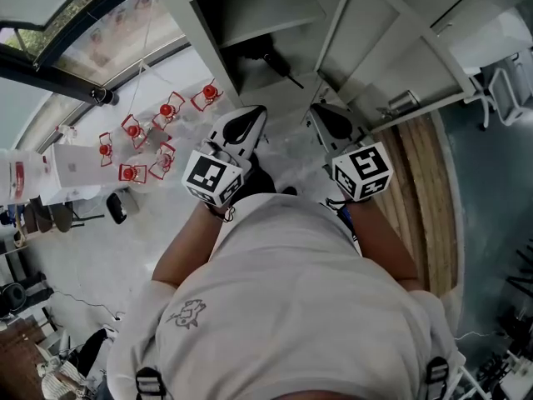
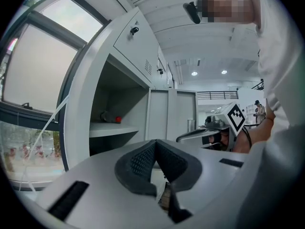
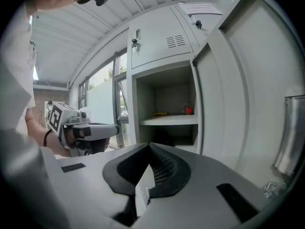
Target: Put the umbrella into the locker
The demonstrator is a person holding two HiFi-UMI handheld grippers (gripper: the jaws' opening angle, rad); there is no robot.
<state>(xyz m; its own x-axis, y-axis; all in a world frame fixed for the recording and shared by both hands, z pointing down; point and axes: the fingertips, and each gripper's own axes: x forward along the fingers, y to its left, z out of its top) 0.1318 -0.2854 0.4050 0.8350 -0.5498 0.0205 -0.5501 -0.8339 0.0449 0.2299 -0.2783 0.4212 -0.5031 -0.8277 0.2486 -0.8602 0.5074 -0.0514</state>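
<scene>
So the umbrella (image 1: pixel 268 57), or at least the dark folded thing that was taken for it, was seen lying in the lower compartment of the locker (image 3: pixel 167 92), under the shelf (image 3: pixel 169 120), with one thin end poking toward the front edge. That's probably why nothing was being carried: the right gripper (image 3: pixel 149 149) was clenched on itself with nothing between the pads, and the left gripper (image 2: pixel 155 144) was pinched together at the tips too, just as empty. Both were held side by side in front of the open compartment, short of the opening, which reads like the drop-off was done rather than in progress. The door (image 3: pixel 228 104) was swung wide on the right, so a closing step might be wanted next, though that isn't asked for. A small red thing (image 3: pixel 188 110) was parked on the shelf above, touched by nothing.
</scene>
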